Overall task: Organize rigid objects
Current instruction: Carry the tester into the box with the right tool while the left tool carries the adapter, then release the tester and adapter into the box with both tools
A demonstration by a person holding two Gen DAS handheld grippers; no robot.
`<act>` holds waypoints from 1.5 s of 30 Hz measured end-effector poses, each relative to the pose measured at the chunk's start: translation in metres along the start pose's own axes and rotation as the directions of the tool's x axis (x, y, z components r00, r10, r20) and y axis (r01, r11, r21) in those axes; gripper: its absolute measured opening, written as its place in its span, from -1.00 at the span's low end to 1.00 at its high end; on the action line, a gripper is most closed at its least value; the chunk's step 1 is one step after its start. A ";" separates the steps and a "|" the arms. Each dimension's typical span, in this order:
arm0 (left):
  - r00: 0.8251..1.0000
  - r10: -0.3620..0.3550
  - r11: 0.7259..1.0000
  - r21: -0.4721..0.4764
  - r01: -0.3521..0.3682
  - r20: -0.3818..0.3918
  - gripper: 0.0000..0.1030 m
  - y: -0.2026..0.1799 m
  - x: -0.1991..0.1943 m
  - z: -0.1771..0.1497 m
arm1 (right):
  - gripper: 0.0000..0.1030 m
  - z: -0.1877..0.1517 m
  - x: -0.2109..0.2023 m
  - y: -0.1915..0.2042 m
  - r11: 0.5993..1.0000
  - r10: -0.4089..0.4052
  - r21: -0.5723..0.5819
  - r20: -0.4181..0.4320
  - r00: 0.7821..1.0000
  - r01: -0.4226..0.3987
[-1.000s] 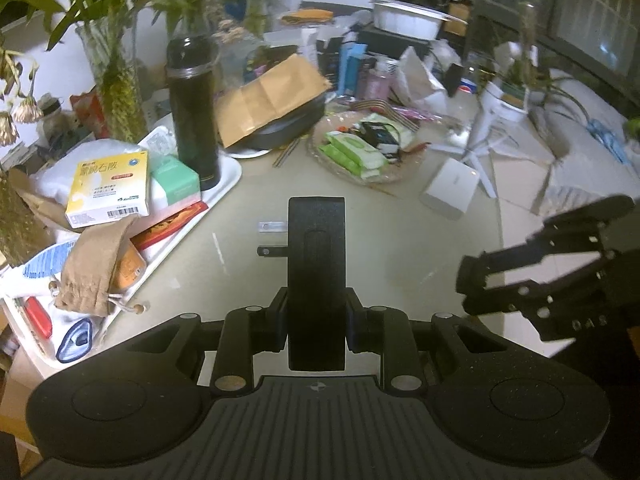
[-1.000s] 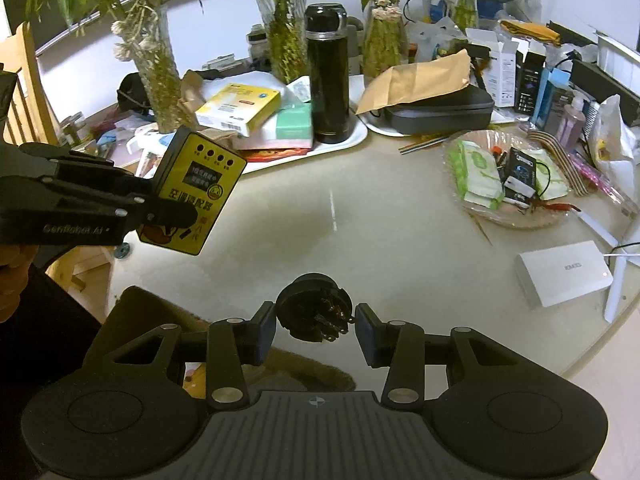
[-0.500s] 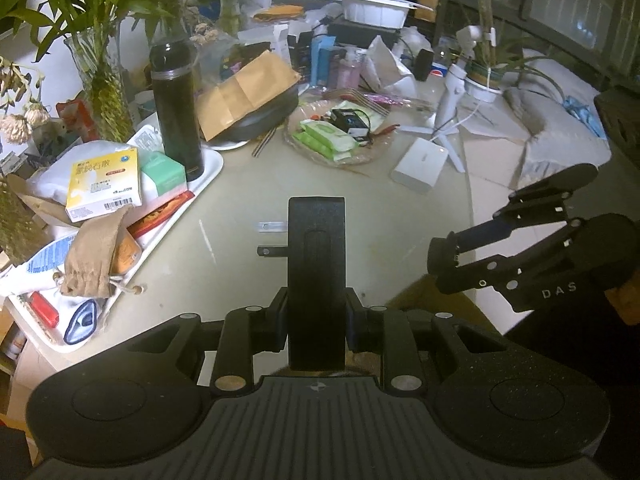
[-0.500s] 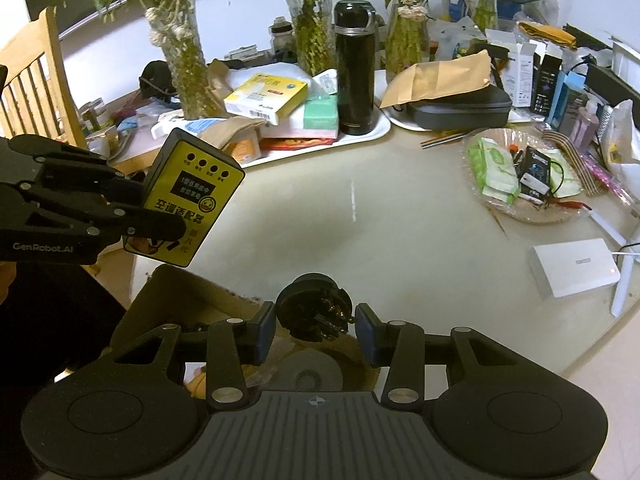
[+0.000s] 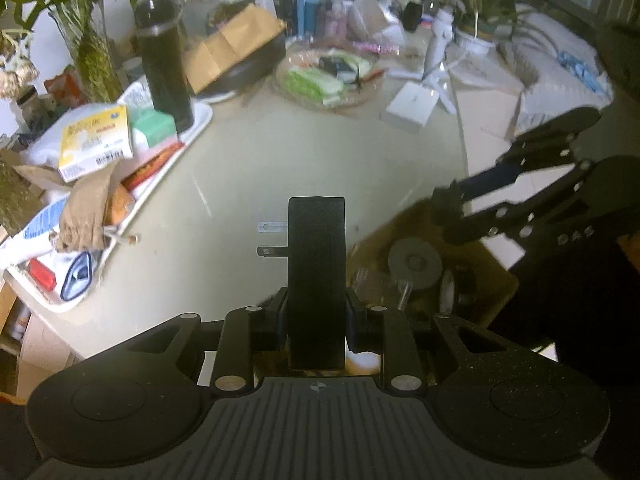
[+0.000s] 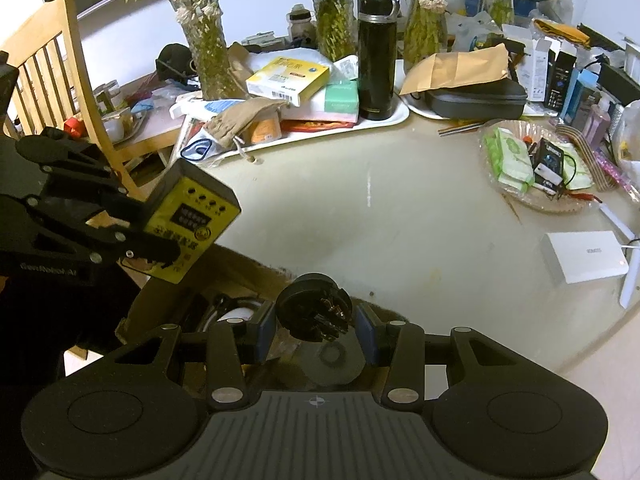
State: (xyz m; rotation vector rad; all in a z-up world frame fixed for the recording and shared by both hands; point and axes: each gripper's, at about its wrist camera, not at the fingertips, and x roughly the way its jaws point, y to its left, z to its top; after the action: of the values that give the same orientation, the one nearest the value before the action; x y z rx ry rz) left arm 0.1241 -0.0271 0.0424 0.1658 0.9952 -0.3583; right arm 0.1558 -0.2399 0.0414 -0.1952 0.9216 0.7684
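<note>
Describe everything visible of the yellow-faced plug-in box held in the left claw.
The plug-in box is a flat rectangular adapter that looks plastic: black sides and back, and a yellow face bearing four small dots, a dark label panel and printed characters. Two flat metal prongs project from one side. The left claw clamps it by its lower end, holding it tilted in the air above an open cardboard box.

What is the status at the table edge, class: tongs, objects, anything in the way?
Left tongs shut on yellow-faced plug adapter. Right tongs shut on round black plug. Open cardboard box below both; path looks clear.
</note>
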 end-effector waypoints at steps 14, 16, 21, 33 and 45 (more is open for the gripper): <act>0.990 0.011 0.984 -0.175 -0.035 -0.138 -0.39 0.010 0.016 -0.012 | -0.11 -0.009 -0.002 0.004 1.000 0.009 0.005 -0.012 1.000 -0.009; 0.992 0.009 0.984 -0.176 -0.031 -0.125 -0.38 0.008 0.013 -0.014 | -0.11 -0.011 -0.003 0.005 1.000 0.009 0.007 -0.012 1.000 -0.009; 0.994 0.021 0.983 -0.178 -0.039 -0.105 -0.37 0.003 0.008 -0.017 | -0.11 -0.016 -0.003 0.008 1.000 0.013 0.014 -0.017 1.000 -0.013; 0.999 0.041 0.982 -0.186 -0.044 -0.016 -0.09 -0.002 -0.009 -0.026 | -0.11 -0.024 -0.002 0.010 0.999 0.019 0.027 -0.030 0.999 -0.018; 0.997 0.043 0.982 -0.185 -0.030 0.067 0.04 -0.003 -0.023 -0.038 | -0.07 0.002 0.011 0.029 0.999 0.032 -0.001 0.021 0.999 -0.032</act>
State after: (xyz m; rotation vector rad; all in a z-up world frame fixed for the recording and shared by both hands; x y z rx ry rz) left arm 0.0814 -0.0129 0.0416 0.0036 0.9491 -0.2354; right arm 0.1415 -0.2120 0.0392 -0.1724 0.9062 0.7988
